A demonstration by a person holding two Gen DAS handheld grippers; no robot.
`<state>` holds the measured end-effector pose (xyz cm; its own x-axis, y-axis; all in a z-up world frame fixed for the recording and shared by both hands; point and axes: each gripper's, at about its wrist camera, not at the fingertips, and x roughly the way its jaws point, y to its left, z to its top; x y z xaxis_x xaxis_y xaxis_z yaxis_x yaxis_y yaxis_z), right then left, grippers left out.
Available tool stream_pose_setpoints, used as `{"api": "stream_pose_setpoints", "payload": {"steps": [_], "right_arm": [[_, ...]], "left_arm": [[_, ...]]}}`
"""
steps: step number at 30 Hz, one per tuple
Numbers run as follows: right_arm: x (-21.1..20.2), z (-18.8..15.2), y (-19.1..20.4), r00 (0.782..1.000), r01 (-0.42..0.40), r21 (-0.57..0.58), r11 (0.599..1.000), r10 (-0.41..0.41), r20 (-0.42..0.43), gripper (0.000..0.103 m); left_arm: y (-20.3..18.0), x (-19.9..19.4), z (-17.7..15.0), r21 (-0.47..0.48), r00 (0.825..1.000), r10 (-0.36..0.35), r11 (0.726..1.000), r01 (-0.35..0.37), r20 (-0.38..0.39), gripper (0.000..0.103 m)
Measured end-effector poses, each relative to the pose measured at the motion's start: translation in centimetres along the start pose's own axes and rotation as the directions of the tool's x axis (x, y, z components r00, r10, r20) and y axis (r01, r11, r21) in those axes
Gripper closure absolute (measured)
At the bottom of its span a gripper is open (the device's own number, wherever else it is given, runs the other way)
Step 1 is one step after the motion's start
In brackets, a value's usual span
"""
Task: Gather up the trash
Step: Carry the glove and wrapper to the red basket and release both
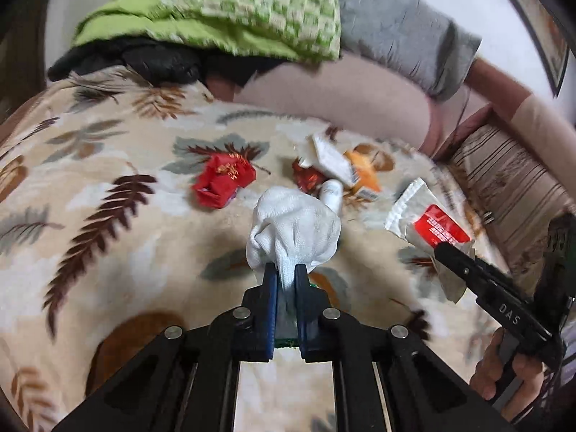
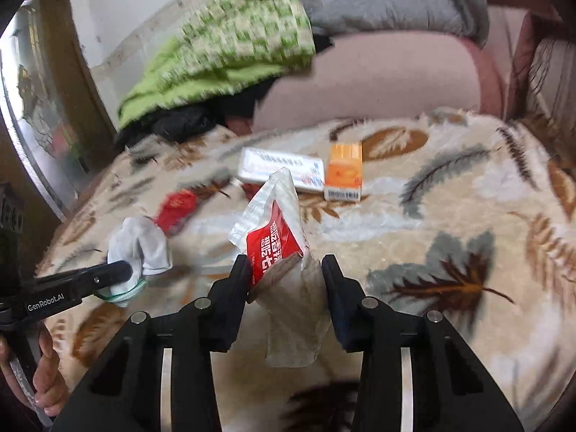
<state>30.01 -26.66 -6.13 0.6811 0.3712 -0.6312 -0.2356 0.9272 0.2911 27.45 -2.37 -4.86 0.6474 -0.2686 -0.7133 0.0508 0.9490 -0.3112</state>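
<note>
Left gripper point(image 1: 286, 275) jaws clamp a white glove point(image 1: 295, 232); right gripper point(image 2: 286, 270) jaws seemingly pinch a red-and-white packet point(image 2: 277, 241).

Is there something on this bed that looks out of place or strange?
Yes. Litter lies scattered on the leaf-patterned blanket: a crumpled red wrapper, a white carton and an orange box. The left gripper pinches a white glove, odd among packaging.

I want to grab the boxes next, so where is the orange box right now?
In the right wrist view the orange box lies on the leaf-patterned blanket, upper centre, just right of the white box.
</note>
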Motion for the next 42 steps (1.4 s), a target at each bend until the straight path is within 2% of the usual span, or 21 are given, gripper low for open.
{"api": "stream_pose_setpoints", "payload": {"steps": [3,5,9,11,15,18,20,23,25,27,30,35,42], "right_arm": [[-5.6,-0.5,3.0,0.999,-0.041,0.002,0.999,0.041,0.026,0.063],[-10.3,-1.7,5.0,0.993,-0.098,0.013,0.995,0.097,0.060,0.063],[-18.6,-5.2,7.0,0.980,-0.164,0.057,0.985,0.156,0.127,0.063],[-22.4,-8.2,7.6,0.974,-0.173,0.076,0.982,0.159,0.158,0.063],[-27.0,-13.9,8.2,0.972,-0.156,0.095,0.983,0.136,0.190,0.063],[-28.7,-18.4,8.2,0.978,-0.145,0.147,0.978,0.119,0.171,0.063],[-29.1,-21.3,8.5,0.985,-0.109,0.153,0.982,0.086,0.150,0.063],[-28.8,-24.1,9.6,0.994,-0.035,0.088,0.995,0.026,0.105,0.063],[-28.1,-24.9,10.0,0.997,-0.019,0.050,0.999,0.015,0.074,0.063],[-27.7,-25.4,10.4,0.998,-0.014,0.031,0.999,0.012,0.055,0.063],[-27.6,-26.4,11.0,0.999,-0.004,-0.003,1.000,0.004,0.043,0.063],[-27.6,-27.8,11.0,1.000,-0.016,-0.004,1.000,0.016,0.004,0.063],[-27.4,-28.3,11.1,0.999,-0.013,-0.012,1.000,0.013,-0.030,0.062]], "left_arm": [[-0.5,-5.5,-1.3,-0.037,0.997,-0.072,0.997,0.073,0.037,0.096],[-0.8,-9.3,-2.5,-0.047,0.990,-0.125,0.991,0.128,0.068,0.096],[-1.1,-16.9,-6.2,-0.053,0.969,-0.209,0.975,0.217,0.131,0.096],[-1.4,-20.2,-8.6,-0.037,0.965,-0.213,0.974,0.221,0.153,0.096],[-2.4,-24.7,-14.9,0.040,0.967,-0.168,0.986,0.164,0.193,0.096],[-2.2,-25.3,-19.4,0.031,0.974,-0.162,0.987,0.159,0.157,0.096],[-2.2,-24.9,-22.8,0.029,0.984,-0.132,0.991,0.129,0.121,0.096],[-1.9,-23.8,-26.1,0.004,0.990,-0.128,0.992,0.128,0.060,0.096],[-1.8,-23.0,-27.5,-0.006,0.994,-0.112,0.994,0.112,0.016,0.096],[-1.8,-22.4,-28.2,-0.006,0.995,-0.097,0.995,0.097,-0.006,0.096],[-2.3,-22.6,-28.7,0.030,0.998,-0.062,0.998,0.062,0.010,0.096],[-2.8,-22.5,-29.2,0.053,0.998,-0.062,0.997,0.063,-0.006,0.096],[-2.4,-22.4,-29.8,0.030,0.998,-0.062,0.998,0.063,-0.029,0.095]]}}
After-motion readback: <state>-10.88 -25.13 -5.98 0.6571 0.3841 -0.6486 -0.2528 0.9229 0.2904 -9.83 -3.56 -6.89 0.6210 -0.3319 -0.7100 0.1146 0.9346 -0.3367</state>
